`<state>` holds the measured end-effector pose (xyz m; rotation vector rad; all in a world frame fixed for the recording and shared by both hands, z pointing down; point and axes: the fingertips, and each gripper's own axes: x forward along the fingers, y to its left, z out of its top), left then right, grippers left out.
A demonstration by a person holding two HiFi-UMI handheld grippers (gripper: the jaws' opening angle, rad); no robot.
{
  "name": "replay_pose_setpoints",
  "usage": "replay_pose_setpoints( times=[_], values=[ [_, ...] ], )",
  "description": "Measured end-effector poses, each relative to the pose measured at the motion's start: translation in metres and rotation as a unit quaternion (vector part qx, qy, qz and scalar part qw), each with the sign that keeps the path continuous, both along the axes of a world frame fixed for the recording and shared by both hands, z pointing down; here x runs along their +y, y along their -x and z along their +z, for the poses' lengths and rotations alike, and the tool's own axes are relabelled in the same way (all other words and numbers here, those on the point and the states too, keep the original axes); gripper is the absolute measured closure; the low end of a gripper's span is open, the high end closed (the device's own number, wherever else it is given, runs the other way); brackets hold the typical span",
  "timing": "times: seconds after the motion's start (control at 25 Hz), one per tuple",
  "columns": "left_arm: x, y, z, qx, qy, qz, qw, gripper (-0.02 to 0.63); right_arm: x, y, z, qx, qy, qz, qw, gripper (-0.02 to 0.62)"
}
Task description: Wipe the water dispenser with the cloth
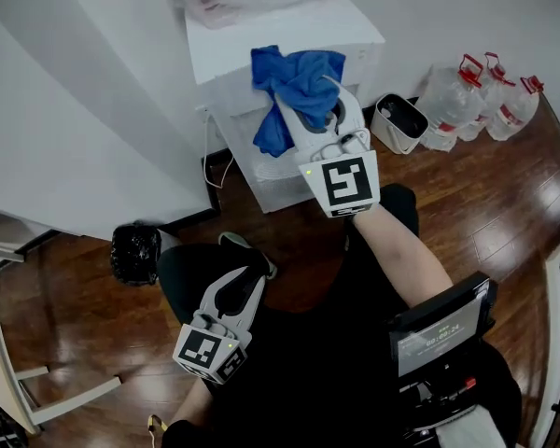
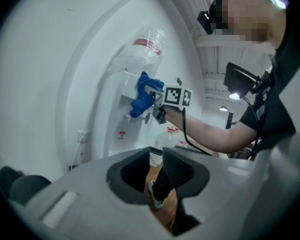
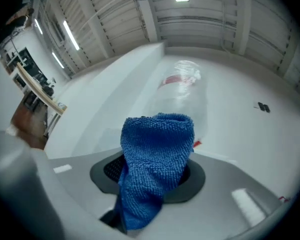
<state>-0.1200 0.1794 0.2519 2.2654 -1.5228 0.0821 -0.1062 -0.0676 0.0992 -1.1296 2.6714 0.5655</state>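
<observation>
In the head view, the right gripper [image 1: 310, 110] reaches out to the white box-shaped water dispenser [image 1: 289, 40] and presses a blue terry cloth [image 1: 294, 87] against its upper front edge; the cloth drapes over the jaw tips and hangs down the front. The left gripper [image 1: 247, 283] hangs low over the person's lap, well apart from the dispenser, its jaw tips all but meeting. Three clear plastic water jugs with red handles [image 1: 481, 105] stand on the brown wooden floor [image 1: 504, 213] to the right, with a small white bin [image 1: 399, 122] between them and the dispenser.

In the left gripper view, the jaws stand close together with only a narrow slit and nothing between them. Beyond them, the cloth sits on the dispenser's front, under the clear upturned bottle [image 2: 140, 49].

In the right gripper view, the jaws are clamped on the cloth, which bunches upward and trails down in front.
</observation>
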Motion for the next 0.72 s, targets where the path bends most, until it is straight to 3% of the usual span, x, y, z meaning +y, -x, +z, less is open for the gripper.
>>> replay_pose_setpoints(
  times=[0.16,0.24,0.48,0.64,0.72],
  values=[
    [-0.015,-0.012,-0.002,0.002,0.006,0.020,0.9998,0.525,-0.063,-0.100,-0.002,0.005,0.007,0.121,0.993,0.434],
    [-0.017,-0.017,0.002,0.007,0.000,0.037,0.9993,0.525,-0.085,-0.136,-0.002,0.007,0.008,0.157,0.987,0.434],
    [-0.031,-0.024,0.003,0.017,-0.004,0.046,0.9988,0.525,-0.083,-0.134,0.013,0.045,-0.028,0.130,0.990,0.434],
    [-0.037,-0.028,0.009,0.019,0.001,0.052,0.9985,0.525,-0.093,-0.137,0.078,0.053,0.038,0.128,0.990,0.434],
    [-0.039,-0.033,0.015,0.022,-0.002,0.060,0.9980,0.525,-0.093,-0.127,0.129,0.087,0.081,0.111,0.987,0.434]
  ],
)
